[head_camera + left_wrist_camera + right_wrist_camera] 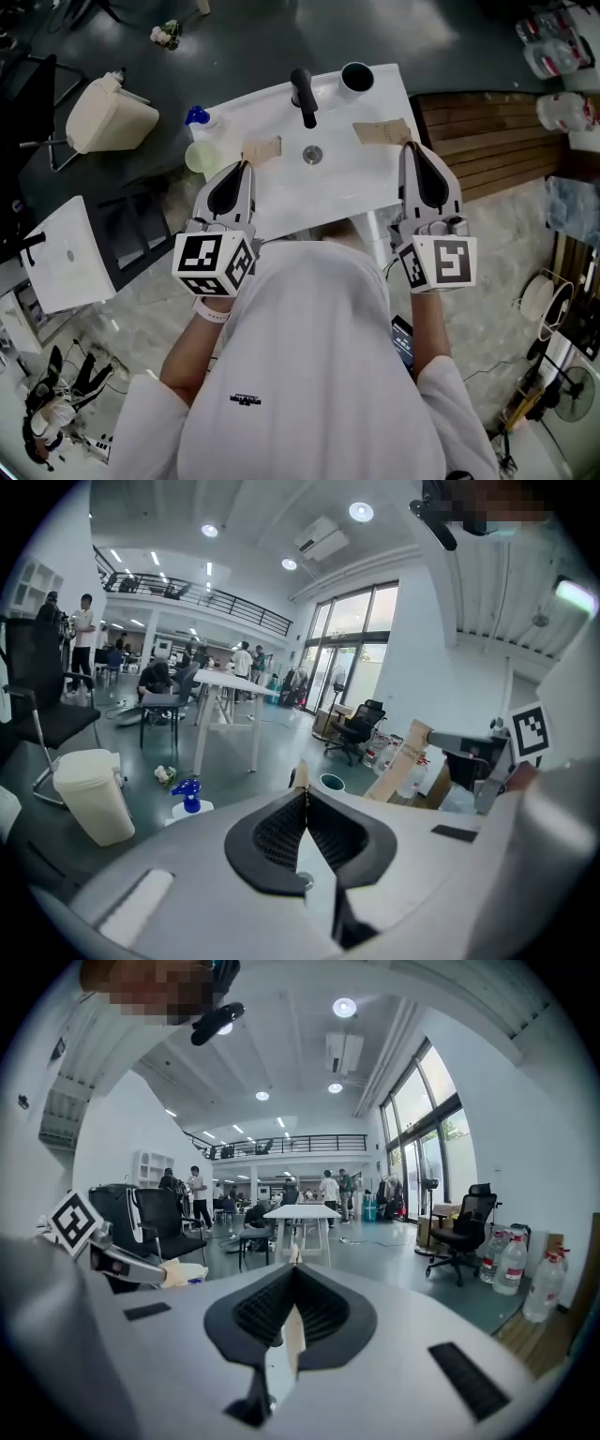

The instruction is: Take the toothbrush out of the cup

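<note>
A dark round cup [357, 77] stands on the far right corner of the white washbasin [356, 178]; it also shows just past the left jaws as a dark cup [331, 782]. No toothbrush can be made out in it. My left gripper [260, 151] and right gripper [386, 133] are held side by side above the basin's near half, both short of the cup. The jaws of each are pressed together with nothing between them, as seen on the left gripper [301, 778] and the right gripper [295, 1256].
A black tap [303, 94] rises at the basin's back, with a drain [312, 155] in front of it. A pale green cup [201, 157], a blue spray bottle [197, 115] and a cream bin [108, 117] are at the left. Wooden slats [487, 141] lie to the right.
</note>
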A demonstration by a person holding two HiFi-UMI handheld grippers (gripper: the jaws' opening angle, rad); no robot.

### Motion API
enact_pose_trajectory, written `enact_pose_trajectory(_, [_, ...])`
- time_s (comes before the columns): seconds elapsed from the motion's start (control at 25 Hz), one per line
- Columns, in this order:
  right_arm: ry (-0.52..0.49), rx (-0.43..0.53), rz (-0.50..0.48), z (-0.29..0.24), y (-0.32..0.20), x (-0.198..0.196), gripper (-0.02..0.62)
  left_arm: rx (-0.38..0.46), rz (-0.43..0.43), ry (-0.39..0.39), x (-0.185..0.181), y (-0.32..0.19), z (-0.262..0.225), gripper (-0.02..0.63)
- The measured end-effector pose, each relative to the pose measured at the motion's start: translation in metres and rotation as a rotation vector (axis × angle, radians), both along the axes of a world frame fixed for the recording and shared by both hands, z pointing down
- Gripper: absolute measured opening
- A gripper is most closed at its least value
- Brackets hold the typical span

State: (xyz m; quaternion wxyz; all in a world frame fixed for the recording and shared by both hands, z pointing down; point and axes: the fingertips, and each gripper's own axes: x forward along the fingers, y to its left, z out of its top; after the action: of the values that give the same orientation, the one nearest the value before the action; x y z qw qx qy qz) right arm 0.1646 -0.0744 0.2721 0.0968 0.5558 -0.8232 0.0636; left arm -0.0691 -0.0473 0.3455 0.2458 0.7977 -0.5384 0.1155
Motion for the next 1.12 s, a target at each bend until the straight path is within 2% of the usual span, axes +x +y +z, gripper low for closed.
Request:
enact_pose_trajectory(0.4, [-0.012,-0.055,-0.053,0.025,0.022,0.001,0.006,0.035,-0.047,-0.031,-0.004,0.017,-0.018,0.007])
enact_pose_trajectory(0.8, [-0.063,-0.057,-0.081,0.018,0.022,-0.009,0.006,0.045,-0.057,-0.020,-0.005,0.026,-0.024,0.008])
enact_pose_trajectory(1.12, [-0.046,-0.055,-0.135,0.013,0.016,-0.015,0.006,0.051,-0.067,0.002,-0.007,0.027,-0.025,0.007])
